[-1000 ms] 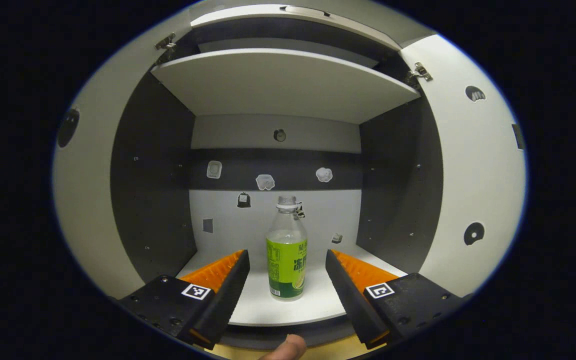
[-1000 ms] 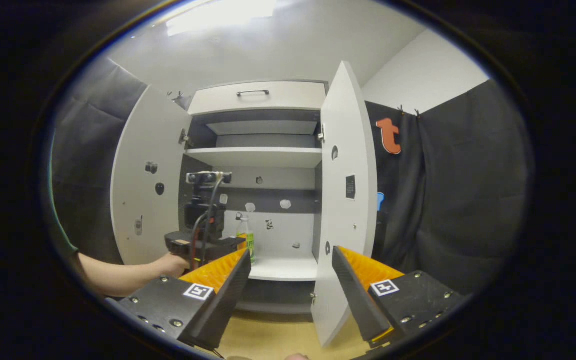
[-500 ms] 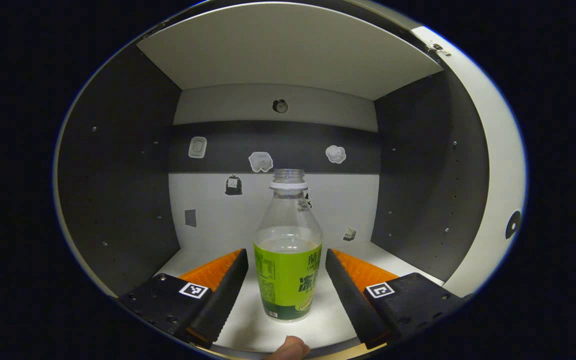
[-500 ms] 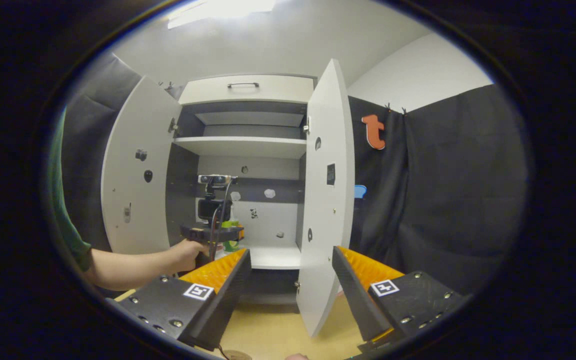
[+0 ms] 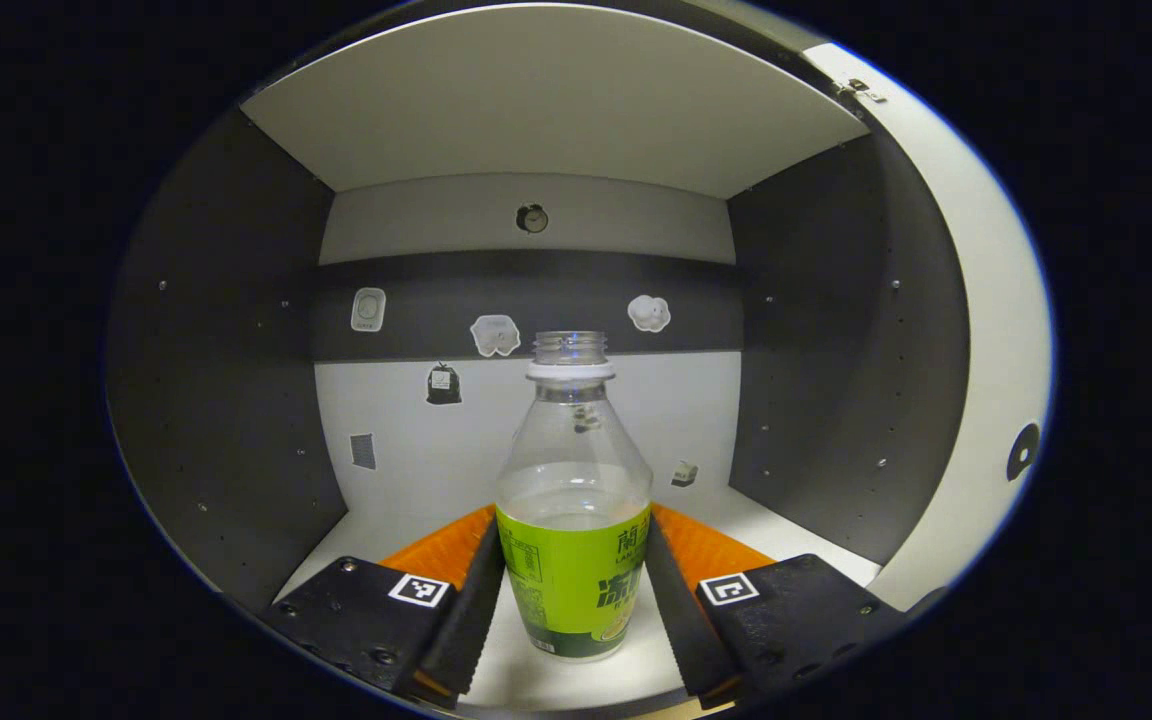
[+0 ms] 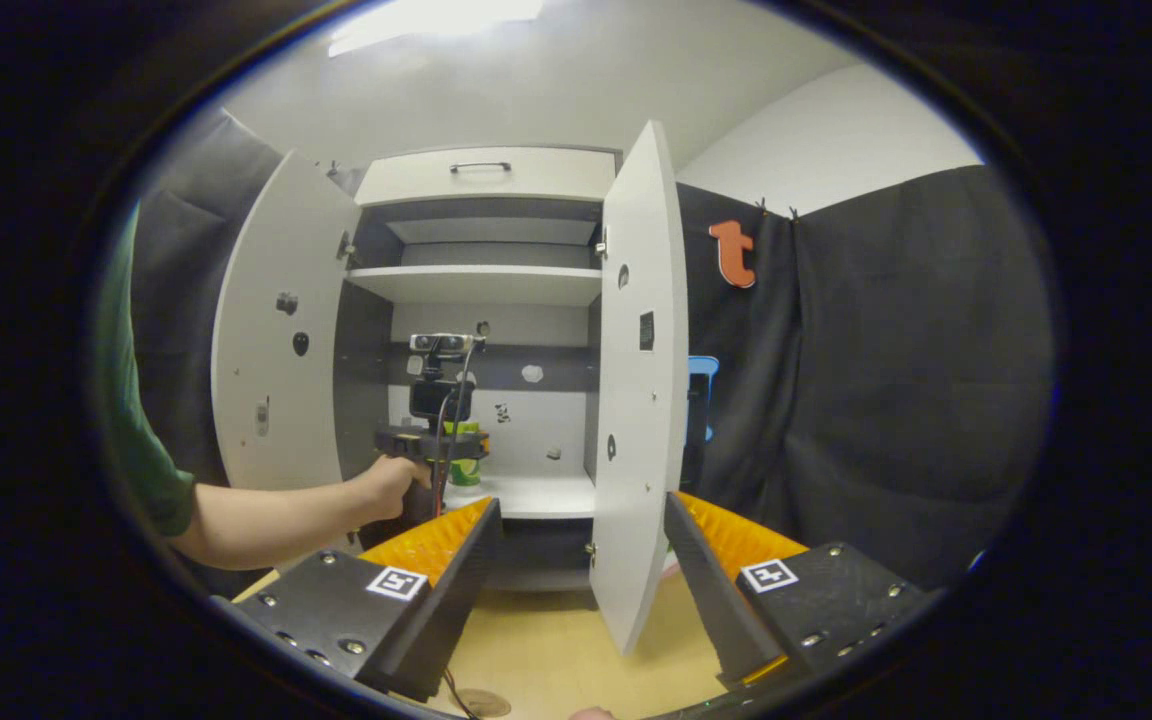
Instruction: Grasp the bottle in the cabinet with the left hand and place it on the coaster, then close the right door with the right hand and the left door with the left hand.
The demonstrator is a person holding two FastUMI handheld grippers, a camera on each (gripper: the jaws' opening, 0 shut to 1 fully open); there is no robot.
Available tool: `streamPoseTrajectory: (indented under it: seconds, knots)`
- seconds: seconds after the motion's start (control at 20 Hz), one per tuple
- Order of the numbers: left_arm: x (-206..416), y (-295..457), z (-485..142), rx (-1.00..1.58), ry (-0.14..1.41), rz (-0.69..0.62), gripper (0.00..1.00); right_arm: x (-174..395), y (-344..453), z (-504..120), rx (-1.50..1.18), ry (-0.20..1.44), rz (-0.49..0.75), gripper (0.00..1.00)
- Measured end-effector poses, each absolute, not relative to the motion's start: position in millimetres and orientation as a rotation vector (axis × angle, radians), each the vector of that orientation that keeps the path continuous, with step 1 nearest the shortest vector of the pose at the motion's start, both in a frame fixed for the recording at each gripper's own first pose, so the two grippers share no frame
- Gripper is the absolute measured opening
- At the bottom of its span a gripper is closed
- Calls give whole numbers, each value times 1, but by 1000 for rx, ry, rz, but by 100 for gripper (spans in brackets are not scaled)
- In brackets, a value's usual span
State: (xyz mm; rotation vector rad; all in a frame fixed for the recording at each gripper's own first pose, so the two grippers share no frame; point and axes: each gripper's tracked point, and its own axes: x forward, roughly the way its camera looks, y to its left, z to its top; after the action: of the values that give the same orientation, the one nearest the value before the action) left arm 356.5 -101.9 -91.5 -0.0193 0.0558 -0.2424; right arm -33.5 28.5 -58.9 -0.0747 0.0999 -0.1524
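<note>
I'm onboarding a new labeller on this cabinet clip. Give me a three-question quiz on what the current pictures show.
1. True or false: the bottle has a cap on.
2. The bottle stands: A) on the coaster, B) on the cabinet's lower shelf, C) on the table.
3. Fill in: in the left gripper view, the left gripper has one finger on each ___ of the bottle.

Key: 1 false, the neck is open. 2 B. 3 side; whether both fingers press it cannot be told. The right door stands open.
</note>
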Motion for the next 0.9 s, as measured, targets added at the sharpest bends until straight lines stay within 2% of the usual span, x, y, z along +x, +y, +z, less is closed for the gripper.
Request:
streamPoseTrajectory:
  seconds: [0.5,0.7,0.9]
  knots:
    - [240,-58,-64,-93,75,-235,76,-53,27,-40,-29,68,-78,98]
    - [183,-42,-45,-76,15,-257,76,-54,25,-35,-40,38,-43,98]
    - [128,-23,-52,-110,36,-245,76,-47,32,-40,-29,51,8,98]
